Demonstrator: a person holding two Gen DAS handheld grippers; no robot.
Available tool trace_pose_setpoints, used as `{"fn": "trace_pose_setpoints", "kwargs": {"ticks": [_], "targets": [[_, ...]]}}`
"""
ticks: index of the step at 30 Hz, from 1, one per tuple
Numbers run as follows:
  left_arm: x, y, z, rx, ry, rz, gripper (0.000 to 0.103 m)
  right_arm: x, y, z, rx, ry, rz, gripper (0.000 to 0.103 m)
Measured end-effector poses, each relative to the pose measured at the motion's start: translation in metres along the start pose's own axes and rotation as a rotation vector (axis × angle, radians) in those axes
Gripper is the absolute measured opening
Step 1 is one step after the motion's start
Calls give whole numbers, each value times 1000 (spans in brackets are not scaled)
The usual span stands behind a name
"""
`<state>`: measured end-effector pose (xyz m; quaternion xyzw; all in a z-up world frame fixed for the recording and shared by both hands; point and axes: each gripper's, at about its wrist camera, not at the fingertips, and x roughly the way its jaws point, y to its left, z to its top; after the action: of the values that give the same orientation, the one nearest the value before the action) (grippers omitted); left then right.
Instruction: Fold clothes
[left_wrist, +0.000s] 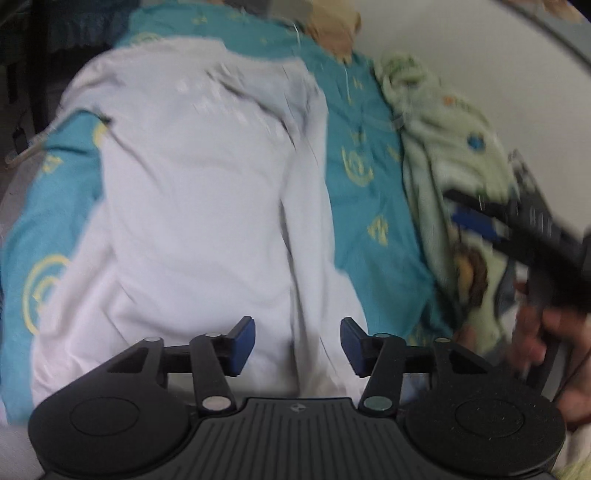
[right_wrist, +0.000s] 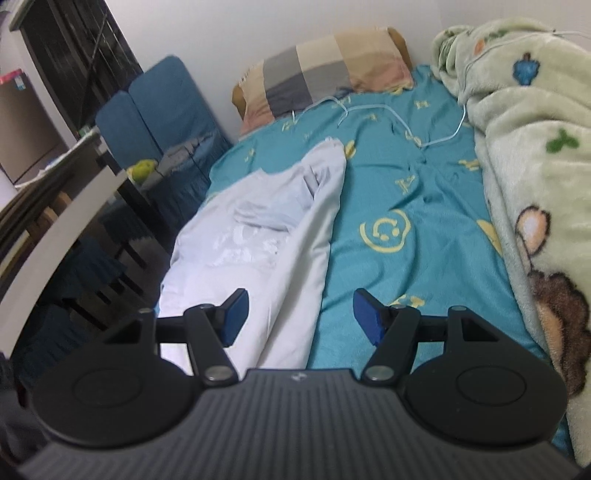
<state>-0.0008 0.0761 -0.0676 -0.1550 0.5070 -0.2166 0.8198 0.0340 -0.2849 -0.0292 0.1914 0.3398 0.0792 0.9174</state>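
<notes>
A white garment (left_wrist: 192, 206) lies spread over the teal bed sheet (left_wrist: 365, 173), with its right side folded over in a long ridge. My left gripper (left_wrist: 297, 345) hovers just above its near part, open, nothing between its blue pads. In the right wrist view the same white garment (right_wrist: 258, 236) lies along the bed's left side, a pale print on its middle. My right gripper (right_wrist: 299, 317) is open above the garment's right edge, where it meets the teal sheet (right_wrist: 406, 206). The right gripper's black body (left_wrist: 535, 229) also shows blurred at the left view's right edge, with a hand (left_wrist: 546, 332) on it.
A green fleece blanket (right_wrist: 535, 166) with cartoon prints is heaped along the bed's right side. A patchwork pillow (right_wrist: 332, 70) sits at the head, a white cable (right_wrist: 399, 122) trailing below it. A blue folded mattress (right_wrist: 159, 110), dark chairs and a white table edge (right_wrist: 62, 229) stand left of the bed.
</notes>
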Motion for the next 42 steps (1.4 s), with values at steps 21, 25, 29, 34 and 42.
{"fn": "trace_pose_setpoints", "kwargs": {"ticks": [21,25,29,34,42], "targets": [[93,273,173,-821,-453,-90,70,62,0,-1,70,147,-23,66],[105,291,178,-887,-513,-155,68,77,0,1,85,168,-23,66],[114,308,179,-912,-580,-156,60,89,4,1,76,195,-33,66],[117,316,179,-910,-644,-112,40,94,6,1,80,206,-35,66],[99,285,206,-637,-699,59,6,94,11,0,58,198,-55,66]]}}
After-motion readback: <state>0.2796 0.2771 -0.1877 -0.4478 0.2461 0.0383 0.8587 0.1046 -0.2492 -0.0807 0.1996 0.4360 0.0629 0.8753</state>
